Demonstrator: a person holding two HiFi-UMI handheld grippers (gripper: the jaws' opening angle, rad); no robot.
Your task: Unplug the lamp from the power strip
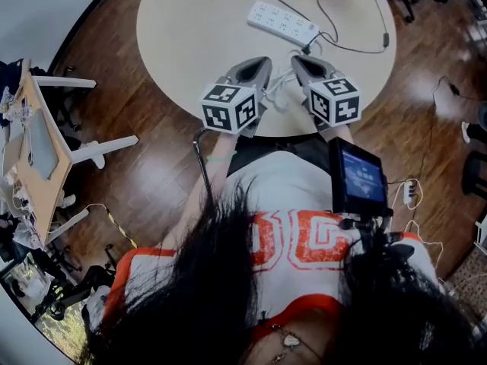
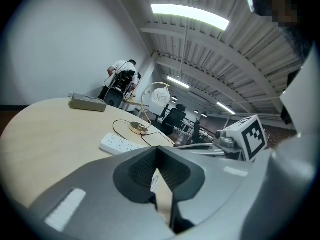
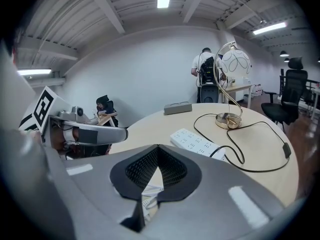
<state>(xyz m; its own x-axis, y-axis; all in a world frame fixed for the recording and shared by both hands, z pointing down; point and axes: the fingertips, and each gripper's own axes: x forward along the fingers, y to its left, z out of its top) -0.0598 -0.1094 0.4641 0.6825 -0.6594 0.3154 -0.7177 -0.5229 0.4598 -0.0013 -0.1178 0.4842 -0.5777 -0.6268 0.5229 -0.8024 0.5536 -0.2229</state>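
One lamp [image 3: 227, 120], one power strip [image 1: 282, 23], one round table [image 1: 190, 29], left tongs [image 2: 157, 151] and right tongs [image 3: 158, 151] both clenched, empty.

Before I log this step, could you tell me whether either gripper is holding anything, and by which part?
Nothing is held: the left gripper and the right gripper are both shut and empty, short of the power strip.
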